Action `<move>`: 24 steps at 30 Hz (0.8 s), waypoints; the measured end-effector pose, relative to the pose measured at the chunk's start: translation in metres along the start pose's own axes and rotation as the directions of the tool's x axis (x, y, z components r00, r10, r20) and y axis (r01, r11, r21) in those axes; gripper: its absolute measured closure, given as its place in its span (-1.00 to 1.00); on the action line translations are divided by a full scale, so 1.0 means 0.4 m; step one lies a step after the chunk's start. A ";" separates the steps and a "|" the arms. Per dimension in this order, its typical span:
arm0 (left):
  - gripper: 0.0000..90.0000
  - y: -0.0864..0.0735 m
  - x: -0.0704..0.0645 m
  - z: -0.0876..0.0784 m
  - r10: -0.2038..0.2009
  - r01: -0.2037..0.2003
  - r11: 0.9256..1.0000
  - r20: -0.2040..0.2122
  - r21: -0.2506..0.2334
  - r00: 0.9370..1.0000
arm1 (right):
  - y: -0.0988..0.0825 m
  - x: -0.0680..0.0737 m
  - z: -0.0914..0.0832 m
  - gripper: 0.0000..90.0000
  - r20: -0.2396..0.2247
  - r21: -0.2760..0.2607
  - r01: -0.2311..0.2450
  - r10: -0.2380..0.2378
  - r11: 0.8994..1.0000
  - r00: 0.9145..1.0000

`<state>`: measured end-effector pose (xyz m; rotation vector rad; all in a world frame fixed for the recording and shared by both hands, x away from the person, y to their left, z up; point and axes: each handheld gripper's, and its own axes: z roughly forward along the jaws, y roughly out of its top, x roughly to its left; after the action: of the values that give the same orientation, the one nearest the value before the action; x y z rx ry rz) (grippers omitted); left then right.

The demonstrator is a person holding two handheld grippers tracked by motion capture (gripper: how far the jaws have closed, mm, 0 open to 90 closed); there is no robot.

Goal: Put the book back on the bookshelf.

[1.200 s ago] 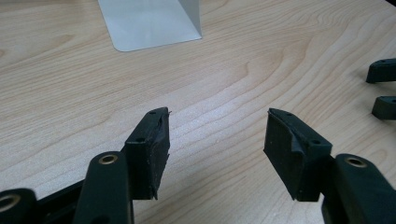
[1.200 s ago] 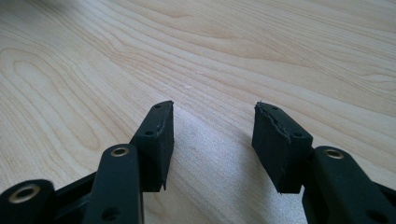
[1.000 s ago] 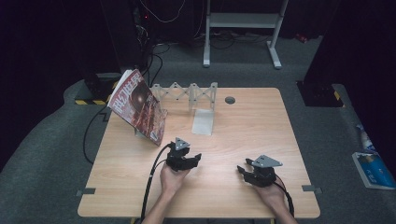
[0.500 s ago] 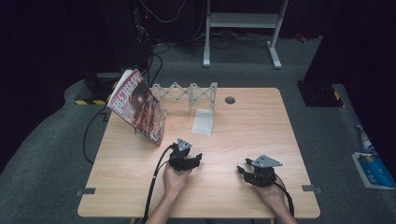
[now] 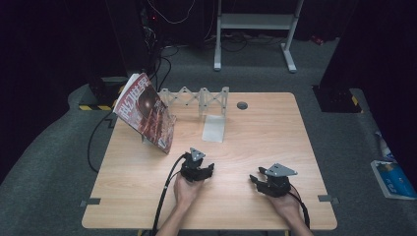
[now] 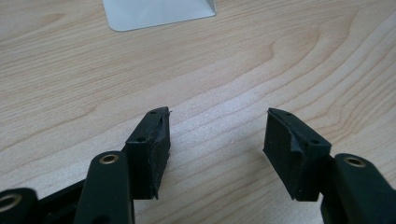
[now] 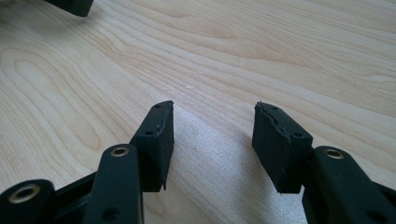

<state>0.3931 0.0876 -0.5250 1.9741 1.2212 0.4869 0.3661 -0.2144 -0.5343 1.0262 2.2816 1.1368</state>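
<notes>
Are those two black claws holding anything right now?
No. The left gripper and right gripper both have open jaws with bare table between them.

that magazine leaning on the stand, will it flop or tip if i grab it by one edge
Probably floppy: the magazine looks thin and soft-covered. It leans steeply against a small stand, so a nudge could tip or slide it. The glossy cover may be slippery.

On the table (image 5: 255, 142) I count one magazine (image 5: 146, 112), one folding white rack (image 5: 196, 97) and one pale sheet (image 5: 214, 129). Two grippers rest near me, the left gripper (image 5: 200, 170) and the right gripper (image 5: 261, 178).
</notes>
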 end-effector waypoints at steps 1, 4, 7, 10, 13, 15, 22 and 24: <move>-0.09 -0.002 -0.004 0.000 0.010 -0.010 1.000 -0.010 -0.005 1.000 | 0.000 0.000 0.000 0.08 0.000 0.000 0.000 0.000 1.000 1.000; -0.10 -0.006 -0.009 0.001 0.030 -0.030 1.000 -0.021 -0.010 0.999 | 0.000 0.000 0.000 0.08 0.000 0.000 0.000 0.000 1.000 1.000; -0.12 -0.013 -0.017 0.002 0.061 -0.062 0.998 -0.037 -0.021 0.997 | 0.000 0.000 0.000 0.08 0.001 0.000 0.000 0.000 1.000 1.000; -0.13 -0.019 -0.018 0.001 0.057 -0.058 0.998 -0.038 -0.037 0.998 | 0.000 0.000 0.000 0.08 0.000 0.000 0.000 0.000 1.000 1.000; -0.14 -0.023 -0.020 -0.001 0.055 -0.057 0.997 -0.038 -0.044 0.998 | 0.000 0.000 0.000 0.08 0.000 0.000 0.000 0.000 1.000 1.000; -0.16 -0.024 -0.021 -0.001 0.057 -0.059 0.997 -0.038 -0.044 0.998 | 0.000 0.000 0.000 0.08 0.000 0.000 0.000 0.000 1.000 1.000; -0.18 -0.031 -0.026 -0.004 0.056 -0.058 0.997 -0.044 -0.054 0.997 | 0.000 0.001 0.000 0.07 0.001 0.001 -0.003 0.003 1.000 1.000; -0.18 -0.032 -0.026 -0.005 0.056 -0.058 0.997 -0.045 -0.055 0.997 | 0.000 0.001 0.001 0.07 0.001 0.000 -0.001 0.001 1.000 1.000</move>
<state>0.3794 0.0825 -0.5328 1.9643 1.1677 0.5896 0.3661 -0.2141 -0.5344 1.0274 2.2804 1.1359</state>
